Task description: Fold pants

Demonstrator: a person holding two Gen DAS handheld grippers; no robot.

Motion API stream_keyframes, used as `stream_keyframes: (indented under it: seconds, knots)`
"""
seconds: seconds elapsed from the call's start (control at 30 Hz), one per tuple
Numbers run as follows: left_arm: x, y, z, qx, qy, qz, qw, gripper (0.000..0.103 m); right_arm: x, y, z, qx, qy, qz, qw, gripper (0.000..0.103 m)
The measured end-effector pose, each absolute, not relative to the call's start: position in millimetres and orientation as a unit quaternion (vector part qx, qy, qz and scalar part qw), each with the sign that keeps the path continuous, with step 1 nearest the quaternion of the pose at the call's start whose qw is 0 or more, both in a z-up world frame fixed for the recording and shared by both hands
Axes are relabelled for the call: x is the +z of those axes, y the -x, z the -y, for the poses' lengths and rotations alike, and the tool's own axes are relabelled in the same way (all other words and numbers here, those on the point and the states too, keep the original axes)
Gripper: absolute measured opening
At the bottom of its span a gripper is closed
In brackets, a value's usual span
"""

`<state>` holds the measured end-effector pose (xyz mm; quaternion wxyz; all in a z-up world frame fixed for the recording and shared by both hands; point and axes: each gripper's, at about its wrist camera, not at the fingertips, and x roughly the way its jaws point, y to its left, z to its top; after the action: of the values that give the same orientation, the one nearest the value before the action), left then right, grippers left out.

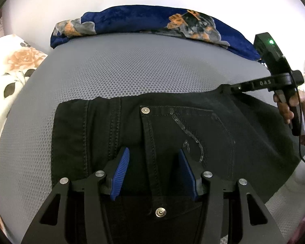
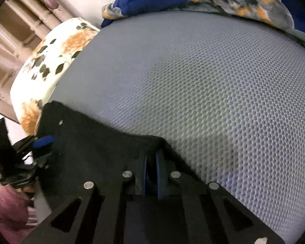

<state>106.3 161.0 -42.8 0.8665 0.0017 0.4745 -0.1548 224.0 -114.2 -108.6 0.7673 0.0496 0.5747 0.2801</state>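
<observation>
The pants [image 1: 172,134] are black jeans, lying flat across a grey mattress [image 1: 132,71] with a honeycomb texture. The waist end faces the left wrist camera, where a metal button [image 1: 160,212] shows on the waistband. A back pocket [image 1: 193,134] faces up, with a silver rivet [image 1: 145,110] at its corner and a curved line of pale stitching on it. Double seams run along the cloth on the left side. In the right wrist view, the black cloth [image 2: 95,142] is raised into a ridge, a little above the mattress.
</observation>
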Motion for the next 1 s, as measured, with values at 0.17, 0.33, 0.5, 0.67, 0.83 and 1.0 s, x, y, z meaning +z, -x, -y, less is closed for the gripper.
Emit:
stream_keyframes:
  seconds: [0.17,0.33,0.5,0.67,0.83,1.0]
  knots:
    - [-34,-106,-148,-0.141,-0.034,-0.480,0.865,0.052,-98,-223,102,0.264,-0.025,-0.567,0.780,0.030]
    - [-1,-106,-101,-0.195,-0.077,-0.429,0.878,0.052,-51,-198,146,0.222,-0.075,-0.515,0.825,0.031]
    - [6,-124,-33,-0.280,-0.089,-0.413,0.862,0.052,-35,-154,204,0.143,-0.079,-0.499,0.851,0.034]
    - [-8,-140,25,-0.327,-0.106,-0.424,0.838,0.052,-51,-117,246,0.077,-0.079,-0.520,0.847,0.034]
    - [-32,-163,45,-0.324,-0.111,-0.455,0.822,0.052,-75,-103,279,0.030,-0.084,-0.534,0.841,0.034]
    - [-48,-174,42,-0.312,-0.098,-0.471,0.819,0.052,-93,-112,299,-0.010,-0.070,-0.523,0.850,0.031]
